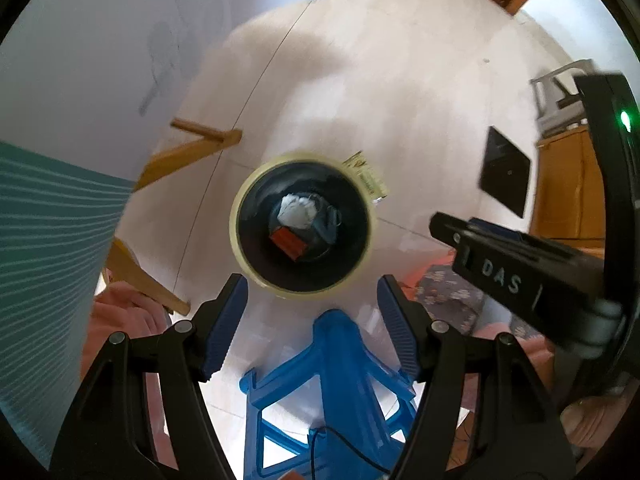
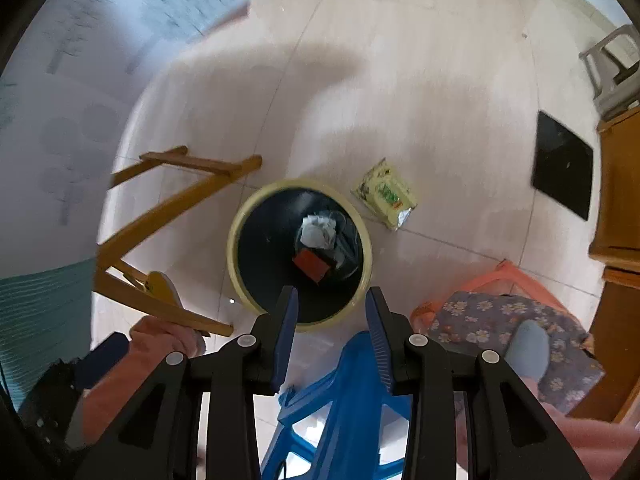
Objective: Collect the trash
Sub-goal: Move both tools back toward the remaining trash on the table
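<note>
Cream-rimmed and black inside, 1 round trash bin stands on the pale tiled floor directly below both of my grippers, which point straight down. At its bottom I count 2 pieces of trash: 1 crumpled white wad and 1 red-orange block, touching each other.

1 yellow-green snack wrapper lies flat on the floor just beside the bin's rim, on its upper-right side in the right wrist view. It is outside the bin, so I judge it the piece left to collect.

My left gripper has its blue jaws spread wide with nothing between them. My right gripper has its jaws parted more narrowly, also gripping nothing.

Risks as I judge them: the wrapper is thin and flat on smooth tile, so the jaws could slide over it or push it away. It sits so close to the bin that a descending jaw could strike the rim and tip or shove the bin. 1 blue plastic stool stands below the jaws and 1 wooden frame stands to the left; either could snag a gripper.
</note>
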Motion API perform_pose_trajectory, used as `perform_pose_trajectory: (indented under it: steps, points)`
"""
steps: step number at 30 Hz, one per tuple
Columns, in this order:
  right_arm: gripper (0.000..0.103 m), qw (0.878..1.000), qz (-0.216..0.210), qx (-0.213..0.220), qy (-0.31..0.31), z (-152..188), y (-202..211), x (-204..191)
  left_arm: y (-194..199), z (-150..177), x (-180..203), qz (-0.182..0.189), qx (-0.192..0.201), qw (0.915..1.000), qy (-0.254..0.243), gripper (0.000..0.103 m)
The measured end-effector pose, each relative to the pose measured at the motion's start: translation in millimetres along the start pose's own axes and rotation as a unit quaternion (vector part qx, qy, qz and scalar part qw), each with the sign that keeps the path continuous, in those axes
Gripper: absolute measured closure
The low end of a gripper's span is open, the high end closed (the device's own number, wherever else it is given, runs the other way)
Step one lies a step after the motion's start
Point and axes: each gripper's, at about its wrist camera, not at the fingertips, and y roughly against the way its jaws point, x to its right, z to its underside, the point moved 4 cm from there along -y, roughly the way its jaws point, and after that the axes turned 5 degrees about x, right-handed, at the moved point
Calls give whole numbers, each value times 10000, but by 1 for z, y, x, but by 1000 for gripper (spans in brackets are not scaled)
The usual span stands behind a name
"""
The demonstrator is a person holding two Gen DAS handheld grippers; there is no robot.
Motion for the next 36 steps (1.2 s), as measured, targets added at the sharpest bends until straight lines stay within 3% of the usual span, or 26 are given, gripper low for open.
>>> perform_pose_trajectory:
  steps: [7, 12, 17, 20, 27, 30, 36]
  points:
    - [67, 9947, -527, 716, 516, 8, 106, -42, 90, 8, -3, 469, 675, 9966, -68, 39]
    - [67, 9805, -806, 1260, 1279, 13, 175, -91, 161, 14, -33, 343, 1324, 9906, -64, 39]
    - [67, 9592, -1159, 1587, 2033, 15, 227, -163, 218, 23, -88, 369, 1685, 9836, 526, 39]
    - [67, 9411, -1424, 1688, 2559, 22, 249, -215, 247, 32, -133, 149, 1836, 9773, 1048, 39]
    - [67, 8956, -1781, 1641, 3732, 52, 267, -338, 288, 80, -256, -202, 2058, 9510, 2299, 39]
    - [66, 8749, -1899, 1625, 4149, 68, 261, -390, 298, 108, -309, -423, 2175, 9364, 2721, 39]
    - [56, 8376, -1982, 1576, 4840, 100, 224, -479, 300, 154, -382, -903, 2191, 9130, 3322, 39]
